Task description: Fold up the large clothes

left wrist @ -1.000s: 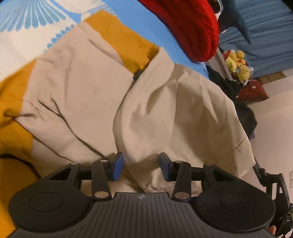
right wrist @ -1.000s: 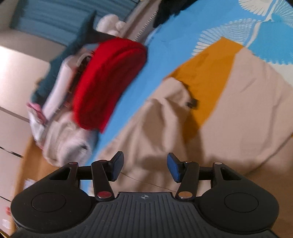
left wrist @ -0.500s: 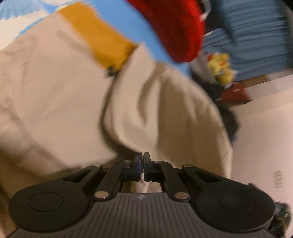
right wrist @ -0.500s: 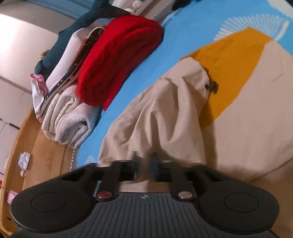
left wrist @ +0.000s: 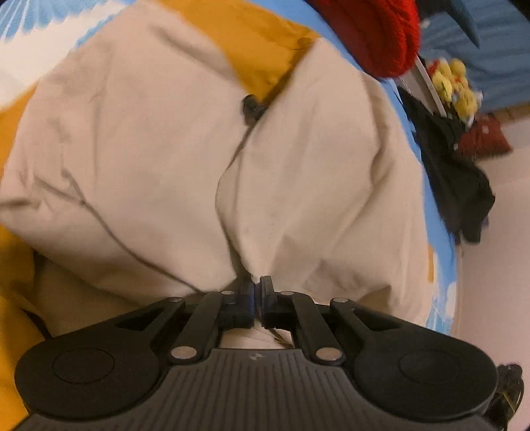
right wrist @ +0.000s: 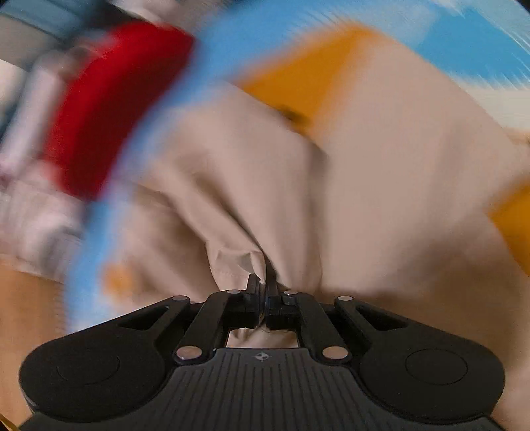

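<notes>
A: What does each gripper hold?

B: The left gripper (left wrist: 257, 285) has its jaws pressed together on a pinch of the beige garment (left wrist: 139, 159), with cloth bunching out just ahead of the fingertips. The right gripper (right wrist: 262, 285) is likewise clamped, a hemmed edge of the same beige garment (right wrist: 381, 205) caught between its fingers.

A: Where does the garment lie?

B: It is spread across the bedspread (left wrist: 258, 43), a cover printed in blue, white and mustard. A fold runs up from the left gripper toward a small dark button or toggle (left wrist: 251, 105).

A: What surrounds the garment?

B: Beyond its far edge sits a red knitted item (left wrist: 374, 30), and the right wrist view shows the same red knitted item (right wrist: 109, 106) to the garment's left, beside a pale stack too blurred to identify. To the garment's right, past the bed's edge, hang dark clothes (left wrist: 453, 172), with yellow plush toys (left wrist: 453, 83) above them.

A: Does anything obstruct the garment?

B: Only its own raised folds. The right wrist view is heavily motion-blurred.
</notes>
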Demonstrator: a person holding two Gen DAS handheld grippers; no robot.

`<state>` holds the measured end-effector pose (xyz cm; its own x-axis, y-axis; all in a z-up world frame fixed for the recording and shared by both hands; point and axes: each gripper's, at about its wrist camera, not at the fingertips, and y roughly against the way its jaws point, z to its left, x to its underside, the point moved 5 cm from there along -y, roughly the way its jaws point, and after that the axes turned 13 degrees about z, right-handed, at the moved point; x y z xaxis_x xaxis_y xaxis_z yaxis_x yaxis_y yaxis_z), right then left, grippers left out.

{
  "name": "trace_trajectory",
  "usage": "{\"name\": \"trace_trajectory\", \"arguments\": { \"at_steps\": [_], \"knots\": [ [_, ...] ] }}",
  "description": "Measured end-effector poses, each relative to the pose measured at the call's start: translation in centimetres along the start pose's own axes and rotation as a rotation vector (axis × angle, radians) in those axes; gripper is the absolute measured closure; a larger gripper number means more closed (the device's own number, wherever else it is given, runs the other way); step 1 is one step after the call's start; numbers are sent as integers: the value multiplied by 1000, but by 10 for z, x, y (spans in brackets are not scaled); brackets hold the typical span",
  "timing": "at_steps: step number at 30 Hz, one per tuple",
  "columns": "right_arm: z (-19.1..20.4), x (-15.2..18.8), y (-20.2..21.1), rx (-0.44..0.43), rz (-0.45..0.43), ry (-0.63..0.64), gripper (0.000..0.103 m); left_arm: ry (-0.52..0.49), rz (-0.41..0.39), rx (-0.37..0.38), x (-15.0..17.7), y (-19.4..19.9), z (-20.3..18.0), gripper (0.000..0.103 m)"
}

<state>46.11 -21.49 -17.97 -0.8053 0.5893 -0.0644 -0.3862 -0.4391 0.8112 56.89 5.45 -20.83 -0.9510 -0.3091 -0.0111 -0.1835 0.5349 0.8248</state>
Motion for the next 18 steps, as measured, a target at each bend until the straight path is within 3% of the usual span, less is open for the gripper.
{"name": "trace_trajectory", "arguments": {
  "at_steps": [2, 4, 7, 10, 11, 14, 16, 18],
  "knots": [
    [-11, 0, -4, -25, 15, -65, 101, -50, -21, -55, -1, 6, -7, 86],
    [-3, -3, 3, -28, -4, -20, 98, -97, -71, -115, -3, 17, -16, 79],
    [2, -2, 9, -44, -22, 8, 90, -230, -235, -190, -2, 41, -40, 62],
    [7, 0, 19, -16, -90, 24, 85, -327, -336, -109, 6, 52, -63, 62],
    [11, 0, 26, 22, -146, 54, 84, -358, -350, -90, 9, 51, -69, 62],
    [38, -2, 51, 110, -359, 204, 66, -421, -324, -113, 19, 37, -76, 62],
    [48, -1, 65, 45, -426, 261, 63, -404, -306, -126, 21, 31, -70, 62],
    [53, 1, 63, -66, -384, 286, 63, -374, -309, -100, 20, 32, -67, 62]
  ]
}}
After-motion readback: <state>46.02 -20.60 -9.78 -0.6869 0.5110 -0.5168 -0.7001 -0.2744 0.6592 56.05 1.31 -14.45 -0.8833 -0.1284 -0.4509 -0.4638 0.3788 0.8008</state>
